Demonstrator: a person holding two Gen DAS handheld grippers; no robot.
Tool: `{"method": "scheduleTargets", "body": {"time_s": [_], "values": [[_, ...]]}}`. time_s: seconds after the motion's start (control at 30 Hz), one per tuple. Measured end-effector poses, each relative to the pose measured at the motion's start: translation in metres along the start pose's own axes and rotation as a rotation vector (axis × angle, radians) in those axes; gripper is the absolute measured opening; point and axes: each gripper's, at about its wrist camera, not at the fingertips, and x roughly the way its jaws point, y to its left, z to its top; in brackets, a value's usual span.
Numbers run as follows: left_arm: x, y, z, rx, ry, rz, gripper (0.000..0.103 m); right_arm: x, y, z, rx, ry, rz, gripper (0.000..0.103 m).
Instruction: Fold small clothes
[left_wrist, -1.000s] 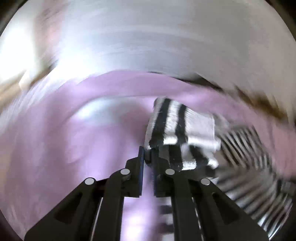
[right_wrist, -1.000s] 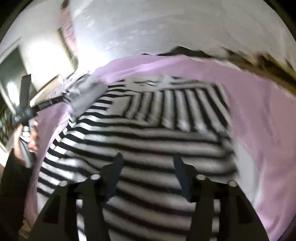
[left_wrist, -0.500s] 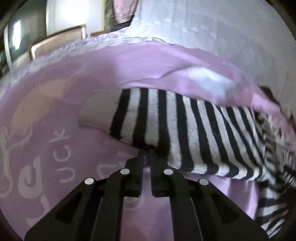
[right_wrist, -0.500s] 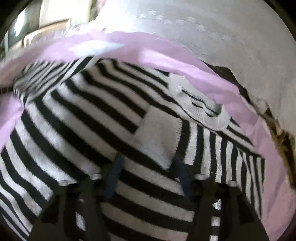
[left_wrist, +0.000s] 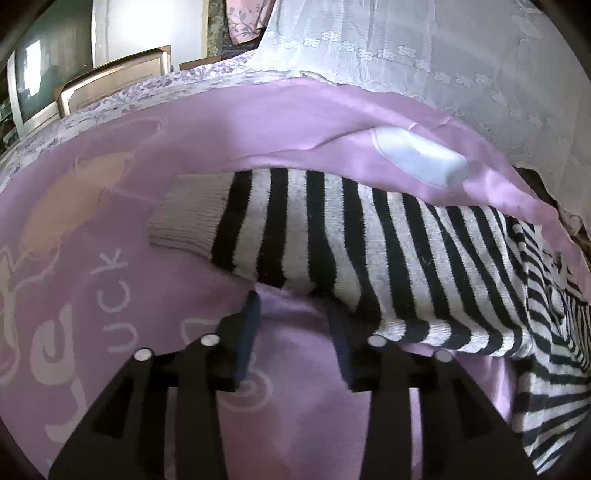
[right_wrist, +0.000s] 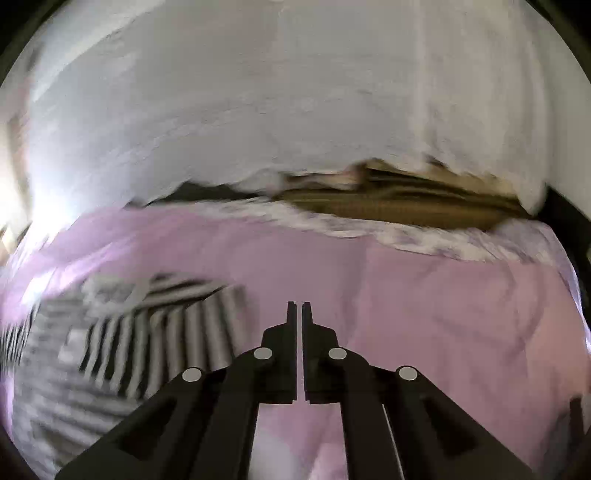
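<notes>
A: The left gripper (left_wrist: 291, 314) has its jaws spread wide with nothing between them, hovering just off the lower edge of the sleeve (left_wrist: 295, 236). The right gripper (right_wrist: 299, 314) is pinched nearly closed on air, over bare pink sheet (right_wrist: 443, 314).

B: Where's the garment overall?

A: The striped sweater (right_wrist: 129, 339) lies on the sheet toward the far edge of the bed; in the right view its body sits to the left of that gripper, blurred. In the left view the sleeve is laid out flat, and a ridge of the sheet (left_wrist: 332, 122) rises right behind it.

B: Which way does the sleeve run?

A: Its long axis goes across the left view, with the pale cuff (left_wrist: 184, 225) pointing left and the shoulder end running right into the body. The stripes cross that axis.

B: What worries you?

A: I'd judge three things. The left fingers (left_wrist: 247, 332) are close to the sleeve's edge, so closing now could pinch sheet along with knit and drag both. That ridge touches the sleeve's far edge and could snag a fold. And the right view is smeared, so I can't tell how neatly the body lies; a sleeve folded over a crooked body would come out skewed.
</notes>
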Motion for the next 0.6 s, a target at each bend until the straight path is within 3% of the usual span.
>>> {"method": "scheduleTargets", "body": {"time_s": [0.03,0.07,0.1,0.17,0.27,0.37,0.43,0.47,0.53,0.6], "values": [[0.001,-0.003,-0.001,0.01,-0.004,0.017,0.04,0.002,0.023,-0.005,-0.082,0.018,0.033,0.019],[-0.001,-0.006,-0.004,0.024,-0.009,0.031,0.042,0.005,0.061,-0.015,-0.194,0.037,0.087,0.043],[-0.001,-0.007,-0.005,0.033,-0.015,0.042,0.043,0.005,0.089,-0.022,-0.26,0.037,0.122,0.049],[-0.003,-0.006,-0.007,0.03,-0.021,0.046,0.056,0.013,0.151,-0.037,-0.37,0.061,0.212,0.049],[-0.002,0.003,-0.006,-0.006,-0.017,0.017,0.064,0.031,0.227,-0.051,-0.476,0.12,0.33,0.049],[-0.001,0.005,-0.005,-0.014,-0.013,0.003,0.066,0.052,0.273,-0.059,-0.546,0.154,0.298,0.049],[-0.001,0.003,-0.004,-0.003,-0.015,0.009,0.067,0.071,0.28,-0.057,-0.517,0.206,0.279,0.037],[-0.001,0.003,-0.004,0.001,-0.014,0.009,0.068,0.082,0.274,-0.053,-0.47,0.225,0.275,0.009],[-0.001,0.004,-0.003,-0.003,-0.013,-0.001,0.068,0.083,0.248,-0.04,-0.346,0.206,0.325,0.007],[-0.003,0.006,-0.003,-0.006,-0.012,-0.015,0.068,0.066,0.221,-0.03,-0.266,0.143,0.303,0.007]]}}
